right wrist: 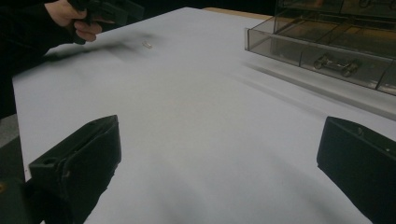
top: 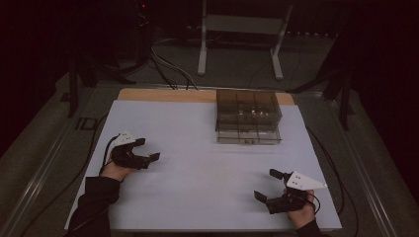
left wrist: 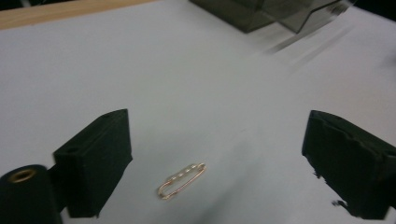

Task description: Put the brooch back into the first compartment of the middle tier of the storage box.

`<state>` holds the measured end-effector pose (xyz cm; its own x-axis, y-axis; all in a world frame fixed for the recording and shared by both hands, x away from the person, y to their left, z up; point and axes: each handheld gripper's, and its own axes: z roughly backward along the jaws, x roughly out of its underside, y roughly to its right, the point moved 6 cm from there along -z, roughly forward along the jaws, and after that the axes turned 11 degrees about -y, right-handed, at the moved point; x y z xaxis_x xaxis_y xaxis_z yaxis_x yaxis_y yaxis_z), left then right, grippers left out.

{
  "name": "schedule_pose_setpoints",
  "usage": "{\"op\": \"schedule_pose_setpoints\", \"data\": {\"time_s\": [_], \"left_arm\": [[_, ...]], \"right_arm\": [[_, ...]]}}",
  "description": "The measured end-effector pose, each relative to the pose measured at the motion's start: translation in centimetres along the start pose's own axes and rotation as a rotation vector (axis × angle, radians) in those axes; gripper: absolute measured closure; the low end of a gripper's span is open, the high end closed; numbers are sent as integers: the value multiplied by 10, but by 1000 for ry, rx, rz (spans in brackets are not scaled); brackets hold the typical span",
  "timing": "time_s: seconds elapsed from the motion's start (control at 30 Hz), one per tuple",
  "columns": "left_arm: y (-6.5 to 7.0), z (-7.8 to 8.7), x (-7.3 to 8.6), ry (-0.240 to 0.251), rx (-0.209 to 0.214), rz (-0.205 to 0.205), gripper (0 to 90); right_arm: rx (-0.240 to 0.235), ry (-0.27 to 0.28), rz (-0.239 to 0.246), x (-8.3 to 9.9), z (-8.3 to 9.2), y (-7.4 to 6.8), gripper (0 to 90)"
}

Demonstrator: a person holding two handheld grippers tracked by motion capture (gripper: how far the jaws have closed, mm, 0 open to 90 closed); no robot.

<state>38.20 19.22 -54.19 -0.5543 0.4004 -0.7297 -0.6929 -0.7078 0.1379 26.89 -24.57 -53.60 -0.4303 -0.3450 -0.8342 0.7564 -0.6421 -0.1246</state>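
Observation:
A small gold hair pin (left wrist: 181,181) set with pale beads lies flat on the white mat (top: 197,168). My left gripper (left wrist: 217,140) hovers over it, open, jaws wide on either side and touching nothing. In the high view the left gripper (top: 148,149) is at the mat's left, the right gripper (top: 267,184) near the front right, also open and empty. The right gripper view shows its jaws (right wrist: 222,140) spread over bare mat, with the pin (right wrist: 147,44) a tiny speck below the far left gripper (right wrist: 105,9).
A smoky clear compartment box (top: 248,116) stands at the mat's back right; one front compartment holds a small metal piece (right wrist: 334,63). A wooden table strip (top: 163,95) runs behind the mat. Cables and a white stand (top: 242,24) are on the floor beyond.

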Motion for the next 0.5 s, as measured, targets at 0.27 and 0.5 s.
{"op": "schedule_pose_setpoints", "data": {"time_s": [0.27, 0.5], "left_arm": [[-6, -8, 6, -64, -6, 12, 205], [-11, -17, 8, -125, -55, 7, 286]], "right_arm": [[-6, -6, -6, 1, -1, 0, 0], [-3, -5, -6, 1, -1, 0, 0]]}}
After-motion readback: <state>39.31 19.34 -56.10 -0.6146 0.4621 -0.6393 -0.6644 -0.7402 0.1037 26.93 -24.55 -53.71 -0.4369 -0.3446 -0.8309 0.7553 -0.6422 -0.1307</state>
